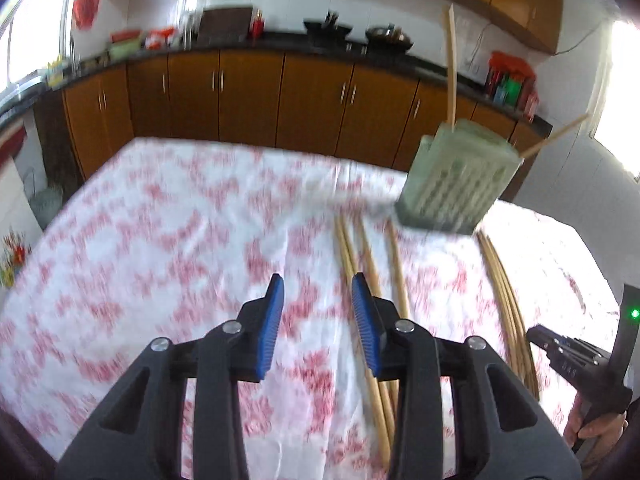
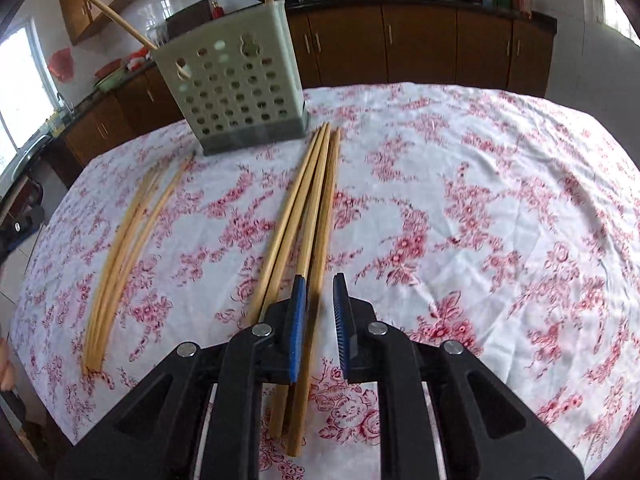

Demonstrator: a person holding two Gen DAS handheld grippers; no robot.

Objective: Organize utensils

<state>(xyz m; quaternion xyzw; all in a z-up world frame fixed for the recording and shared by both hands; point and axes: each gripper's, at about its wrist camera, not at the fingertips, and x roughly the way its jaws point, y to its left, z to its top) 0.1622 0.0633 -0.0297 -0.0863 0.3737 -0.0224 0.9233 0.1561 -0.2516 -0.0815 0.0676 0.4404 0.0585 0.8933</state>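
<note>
A pale green perforated utensil holder (image 1: pixel 456 176) (image 2: pixel 236 88) stands on the floral tablecloth with two wooden chopsticks (image 1: pixel 452 64) (image 2: pixel 120 20) sticking out of it. Two loose bunches of chopsticks lie on the cloth in front of it: one (image 1: pixel 368 280) (image 2: pixel 124 240) on the left, one (image 1: pixel 506 300) (image 2: pixel 312 220) on the right. My left gripper (image 1: pixel 318 300) is open and empty above the cloth, just left of the left bunch. My right gripper (image 2: pixel 320 304) is open, low over the right bunch, with one chopstick lying between its fingers.
The table (image 2: pixel 480 200) is covered by a white cloth with red flowers. Brown kitchen cabinets (image 1: pixel 248 96) and a dark counter with pots and bottles run behind it. The right gripper's body shows at the right edge of the left wrist view (image 1: pixel 576 356).
</note>
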